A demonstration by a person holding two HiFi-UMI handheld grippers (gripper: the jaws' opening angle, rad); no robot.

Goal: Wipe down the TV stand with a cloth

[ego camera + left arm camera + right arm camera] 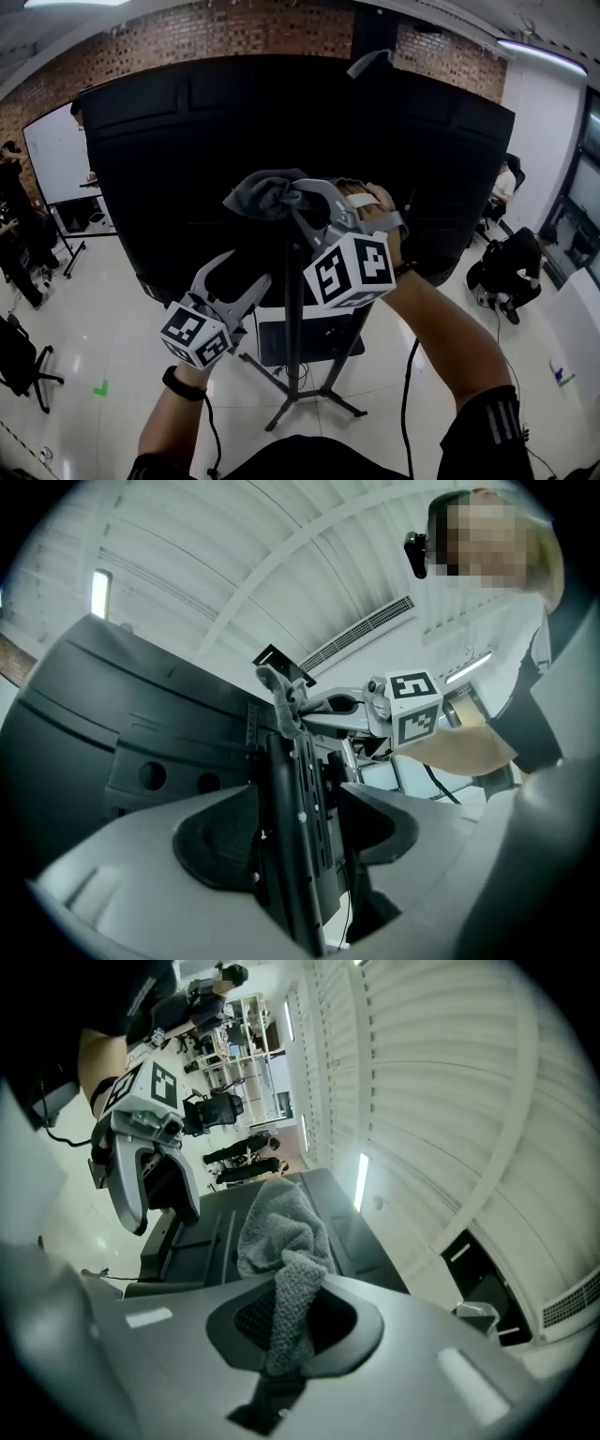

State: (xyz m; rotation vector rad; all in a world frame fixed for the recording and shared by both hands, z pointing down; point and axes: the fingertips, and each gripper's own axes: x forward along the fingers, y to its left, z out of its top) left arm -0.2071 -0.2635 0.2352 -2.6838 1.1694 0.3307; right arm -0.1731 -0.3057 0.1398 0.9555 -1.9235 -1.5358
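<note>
Three cameras, one TV back (187, 169).
Head view high, facing down; left tongs (246, 274) view and right tongs (286, 199) view close in, tilted ceilingward, each catching the other.

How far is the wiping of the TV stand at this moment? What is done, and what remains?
Done: nothing can be confirmed; no surface looks visibly wiped. In hand: the right gripper is shut on the grey cloth, held at the top of the stand's column behind the TV. The left gripper is open, with the column between its jaws. Left, probably: the lower column, the shelf and the legs.
</note>
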